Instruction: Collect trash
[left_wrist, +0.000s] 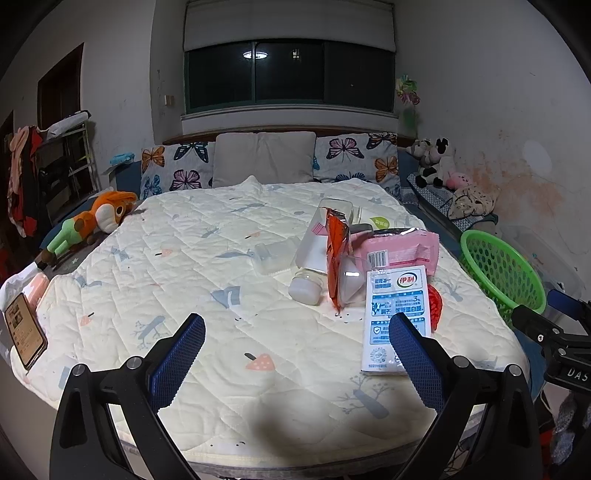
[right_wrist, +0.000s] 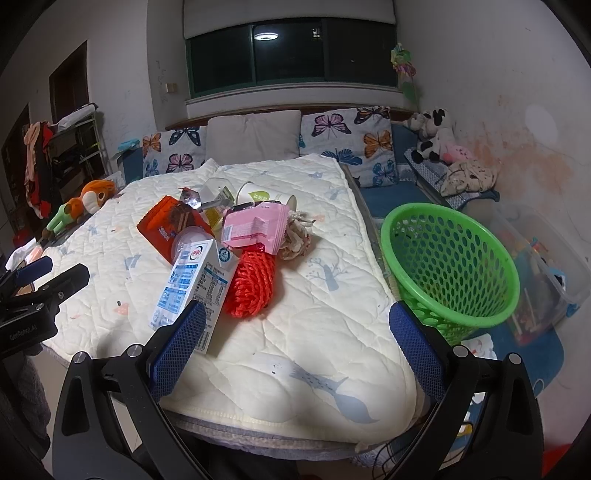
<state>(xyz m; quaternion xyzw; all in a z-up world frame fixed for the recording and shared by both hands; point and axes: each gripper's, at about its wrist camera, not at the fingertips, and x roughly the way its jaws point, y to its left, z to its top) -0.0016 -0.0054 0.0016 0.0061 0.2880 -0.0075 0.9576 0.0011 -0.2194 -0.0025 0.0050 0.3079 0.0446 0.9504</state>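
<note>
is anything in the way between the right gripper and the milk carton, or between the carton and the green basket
Nothing visible blocks either. The right gripper, jaws open, faces the milk carton over bare quilt; the green basket stands open beside the bed.

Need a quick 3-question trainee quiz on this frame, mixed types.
1. True or false: the green basket stands on the quilt.
2. The milk carton lies beside: A) red net B) orange plush C) phone.
3. Fill in: both the left gripper and right gripper are ____.

Key: 1 false, it stands beside the bed; 2 A; 3 open, nothing held.
</note>
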